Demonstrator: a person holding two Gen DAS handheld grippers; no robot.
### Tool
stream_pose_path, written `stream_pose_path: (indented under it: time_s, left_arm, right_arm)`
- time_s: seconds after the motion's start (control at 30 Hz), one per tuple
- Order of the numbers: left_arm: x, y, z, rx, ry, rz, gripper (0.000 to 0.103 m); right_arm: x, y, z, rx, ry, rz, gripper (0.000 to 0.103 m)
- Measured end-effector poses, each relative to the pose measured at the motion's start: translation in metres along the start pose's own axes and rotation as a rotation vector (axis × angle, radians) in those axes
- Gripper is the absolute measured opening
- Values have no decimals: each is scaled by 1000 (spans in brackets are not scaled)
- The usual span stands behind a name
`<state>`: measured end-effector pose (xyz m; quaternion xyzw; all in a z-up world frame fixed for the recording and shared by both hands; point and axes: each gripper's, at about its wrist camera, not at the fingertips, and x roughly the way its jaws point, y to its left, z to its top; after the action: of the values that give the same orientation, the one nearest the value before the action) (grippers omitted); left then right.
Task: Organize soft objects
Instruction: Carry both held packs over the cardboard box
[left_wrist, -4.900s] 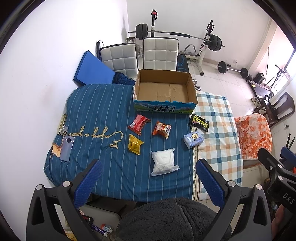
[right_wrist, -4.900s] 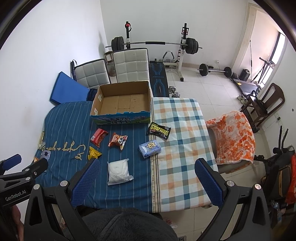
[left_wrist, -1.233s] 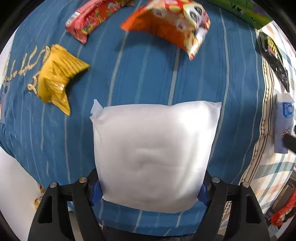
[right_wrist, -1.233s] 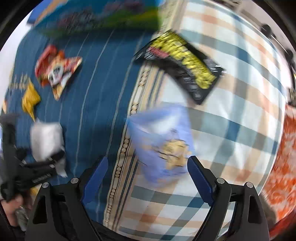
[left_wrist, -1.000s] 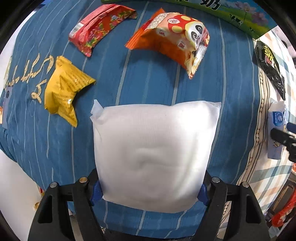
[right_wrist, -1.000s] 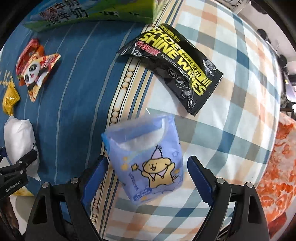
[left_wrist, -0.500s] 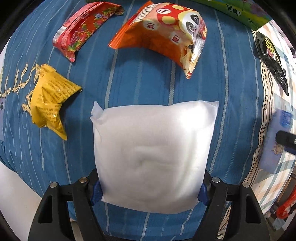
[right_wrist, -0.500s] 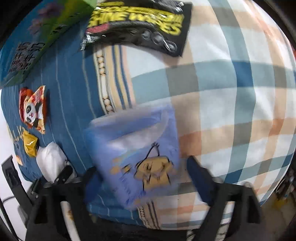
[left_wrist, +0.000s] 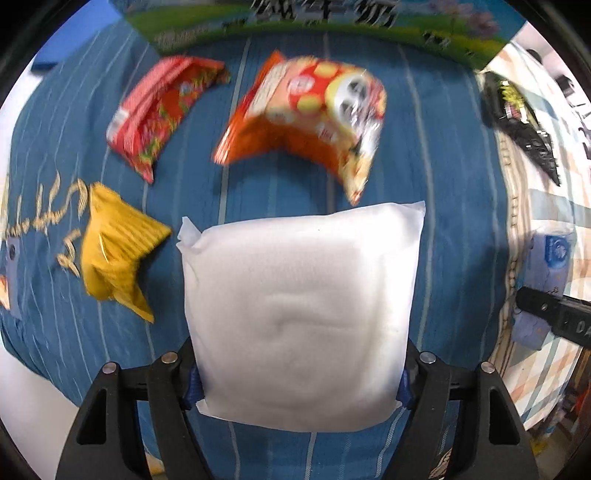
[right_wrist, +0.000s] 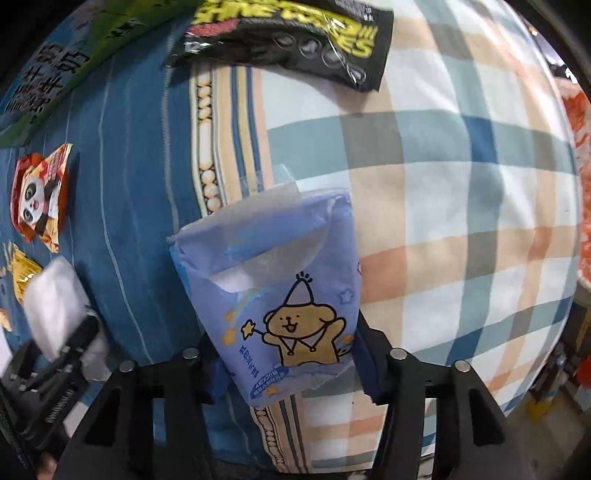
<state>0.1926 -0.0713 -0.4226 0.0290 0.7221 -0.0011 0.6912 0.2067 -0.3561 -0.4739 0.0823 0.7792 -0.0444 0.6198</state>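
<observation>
White pouch sat between the pads of the left tongs, which were clamped on its lower sides and closing further. In the left wrist view it hung above the blue striped bed cover. Beyond it lay a yellow packet to the left, a red packet further up, and an orange panda snack bag just above the pouch's top edge. A green box ran along the top of the view. A black packet lay at the right, on the checked cover. The view was blurred.

In the right wrist view, the right tongs were closing on a blue tissue pack, the pads pressing both its lower sides. The pack stood over the seam between the blue cover and the checked cover. The black packet lay beyond it near the top. The left tongs with the white pouch appeared at lower left, near the panda bag.
</observation>
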Motion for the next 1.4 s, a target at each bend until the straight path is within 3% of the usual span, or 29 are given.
stream_pose_path:
  time_s: [0.17,0.3,0.43,0.73,0.93,1.07,1.23,1.4]
  left_arm:
    - [-24,-2,8,36,-61,-19,72]
    - [-53,-3,11,66,-117,-45,72]
    - [-88,-1,17,90,-181,-65,72]
    - [-174,0,31,106,-320,-149,72]
    - [-223,18,70,128,-380,-193,72]
    - [-241,31,109,143,-402,-221,72]
    - [-246,39,164,154,-387,-233,72]
    - [-231,44,230,121,-295,-297,72]
  right_arm:
    - [-10,14,-19,1,-38,-12,53]
    - [-27,31,-30,8,-69,28,52]
    - [-74,56,-37,2,-117,82,52]
    - [-195,58,-34,-43,-285,204,52]
    - [-275,71,-13,-63,-399,245,52]
    - [-304,86,15,-55,-441,238,52]
    - [-314,104,57,-38,-457,220,52]
    - [-303,121,120,-43,-417,208,52]
